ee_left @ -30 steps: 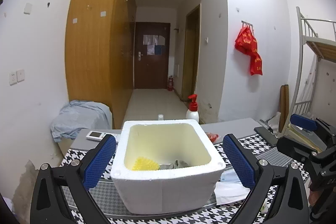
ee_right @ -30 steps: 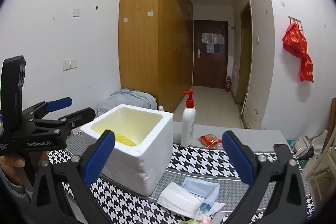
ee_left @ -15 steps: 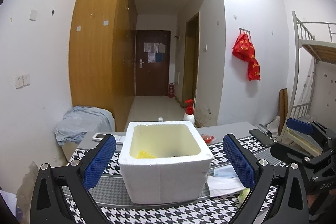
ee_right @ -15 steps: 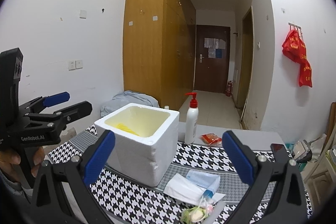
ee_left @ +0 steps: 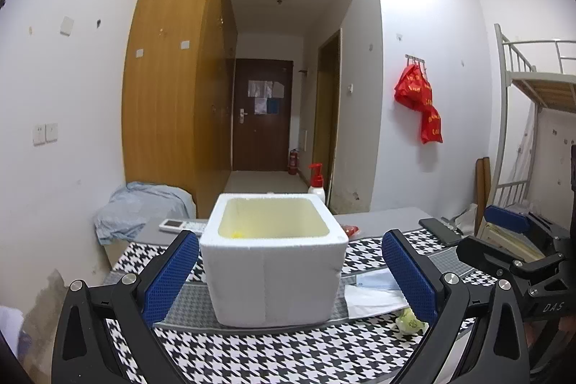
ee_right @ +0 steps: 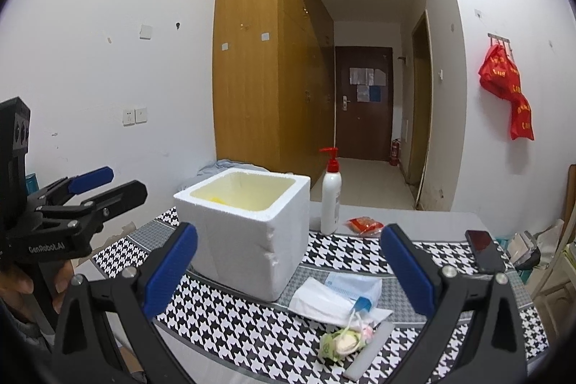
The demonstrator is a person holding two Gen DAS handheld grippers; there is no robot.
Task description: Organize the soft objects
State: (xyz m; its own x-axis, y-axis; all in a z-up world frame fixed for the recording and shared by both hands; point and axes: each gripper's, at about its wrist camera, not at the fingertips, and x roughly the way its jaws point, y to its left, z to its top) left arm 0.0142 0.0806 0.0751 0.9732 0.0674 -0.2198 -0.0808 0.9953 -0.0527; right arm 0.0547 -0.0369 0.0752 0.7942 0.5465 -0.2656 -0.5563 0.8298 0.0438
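Observation:
A white foam box [ee_left: 273,270] stands on the houndstooth tablecloth; it also shows in the right wrist view [ee_right: 244,229]. A bit of yellow soft object [ee_left: 236,234] shows inside it. A white tissue pack with a blue mask [ee_right: 336,294] and a small pale green soft toy [ee_right: 342,342] lie to the box's right. My left gripper [ee_left: 288,272] is open and empty, held back in front of the box. My right gripper [ee_right: 288,270] is open and empty, above the cloth near the tissue pack.
A lotion pump bottle [ee_right: 331,195] and a red snack packet [ee_right: 364,225] stand behind the box. A black phone [ee_right: 484,251] lies at the right, a remote [ee_left: 178,225] at the back left. A white strip [ee_right: 367,353] lies near the front edge.
Both grippers have pulled back and lowered, away from the box. The box interior is now less visible and the toy on the cloth has come into view. Both stay open.

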